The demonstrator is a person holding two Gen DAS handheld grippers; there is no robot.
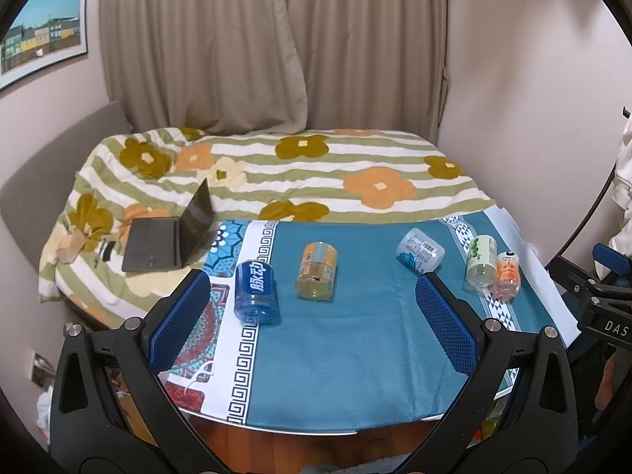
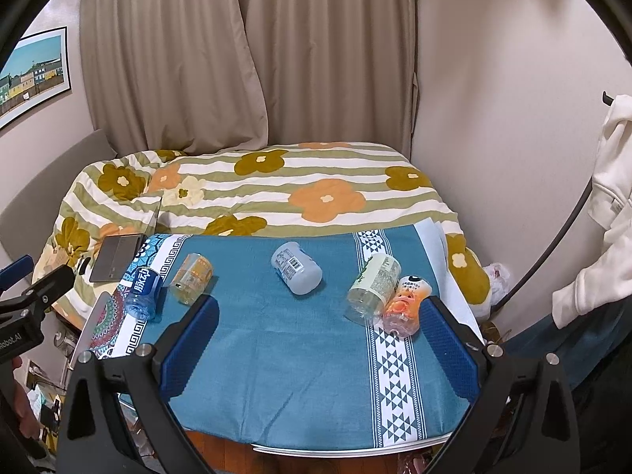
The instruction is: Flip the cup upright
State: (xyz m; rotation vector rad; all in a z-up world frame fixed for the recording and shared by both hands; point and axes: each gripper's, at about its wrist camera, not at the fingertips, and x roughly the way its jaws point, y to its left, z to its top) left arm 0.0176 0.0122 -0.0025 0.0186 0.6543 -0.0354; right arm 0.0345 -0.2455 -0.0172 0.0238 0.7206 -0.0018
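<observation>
Several cut-bottle cups lie on their sides on the teal tablecloth (image 1: pixel 355 335). From left: a blue cup (image 1: pixel 256 291) (image 2: pixel 143 292), an orange-yellow cup (image 1: pixel 317 271) (image 2: pixel 191 277), a clear white cup (image 1: pixel 420 255) (image 2: pixel 297 268), a green-label cup (image 1: pixel 480 264) (image 2: pixel 373 288) and a pink-orange cup (image 1: pixel 506 276) (image 2: pixel 403 306) touching it. My left gripper (image 1: pixel 314 296) is open and empty, near the table's front, closest to the blue and orange cups. My right gripper (image 2: pixel 322 330) is open and empty, with its right finger (image 2: pixel 450 347) just right of the pink-orange cup.
A bed with a flowered striped quilt (image 1: pixel 276 173) lies behind the table. An open laptop (image 1: pixel 170 237) sits on the bed at the left. Curtains and walls stand behind. White clothing (image 2: pixel 608 213) hangs at the right. The table's front edge (image 1: pixel 316 430) is near.
</observation>
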